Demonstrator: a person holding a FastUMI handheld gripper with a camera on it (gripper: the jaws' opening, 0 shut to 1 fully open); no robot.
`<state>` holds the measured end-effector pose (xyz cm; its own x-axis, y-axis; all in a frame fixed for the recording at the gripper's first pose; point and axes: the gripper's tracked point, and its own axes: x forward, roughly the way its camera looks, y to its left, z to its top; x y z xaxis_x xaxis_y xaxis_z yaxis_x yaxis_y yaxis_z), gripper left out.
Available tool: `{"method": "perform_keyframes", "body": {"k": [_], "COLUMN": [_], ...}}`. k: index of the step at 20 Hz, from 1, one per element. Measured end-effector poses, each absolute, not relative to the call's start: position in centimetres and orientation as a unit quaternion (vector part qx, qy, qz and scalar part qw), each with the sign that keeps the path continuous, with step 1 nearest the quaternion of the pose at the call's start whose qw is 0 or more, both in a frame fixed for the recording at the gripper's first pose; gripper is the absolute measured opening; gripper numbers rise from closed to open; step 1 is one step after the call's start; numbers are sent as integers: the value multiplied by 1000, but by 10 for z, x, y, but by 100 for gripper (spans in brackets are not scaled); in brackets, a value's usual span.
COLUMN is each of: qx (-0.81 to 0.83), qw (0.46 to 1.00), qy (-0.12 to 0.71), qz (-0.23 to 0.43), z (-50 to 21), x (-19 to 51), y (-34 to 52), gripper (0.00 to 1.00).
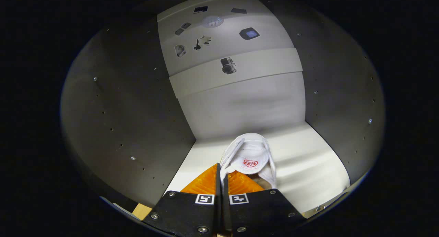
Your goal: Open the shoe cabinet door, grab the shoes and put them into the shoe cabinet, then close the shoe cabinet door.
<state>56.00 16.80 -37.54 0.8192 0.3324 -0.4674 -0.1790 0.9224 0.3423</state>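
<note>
I look into the open shoe cabinet (137,120), whose white side walls and back panel surround a pale shelf floor (301,168). A white shoe (252,158) with a red mark on its insole lies on that floor, just ahead of my fingers, toe toward the back panel. My gripper (221,173) is shut on the shoe's left heel edge, the white rim pinched between the two fingers. The shoe's heel part is hidden behind the right finger.
Above the compartment a white shelf front (236,72) runs across, with small dark stickers on it and on the panel higher up. Rows of small holes dot both side walls. Shelf floor lies bare to the right of the shoe.
</note>
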Motion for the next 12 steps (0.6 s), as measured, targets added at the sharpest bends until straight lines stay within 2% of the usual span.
{"method": "perform_keyframes", "body": {"k": [4,8,10,11,12], "qx": [148,145,164,177,179], "qw": [941,943,940,939,940], "qy": [272,275,280,277,277], "qz": [136,117,105,98,88], "z": [-383,-384,-383,-380,-377], "x": [566,566,564,565,562], "y": [173,171,164,161,156], "gripper": [2,7,15,24,28]}}
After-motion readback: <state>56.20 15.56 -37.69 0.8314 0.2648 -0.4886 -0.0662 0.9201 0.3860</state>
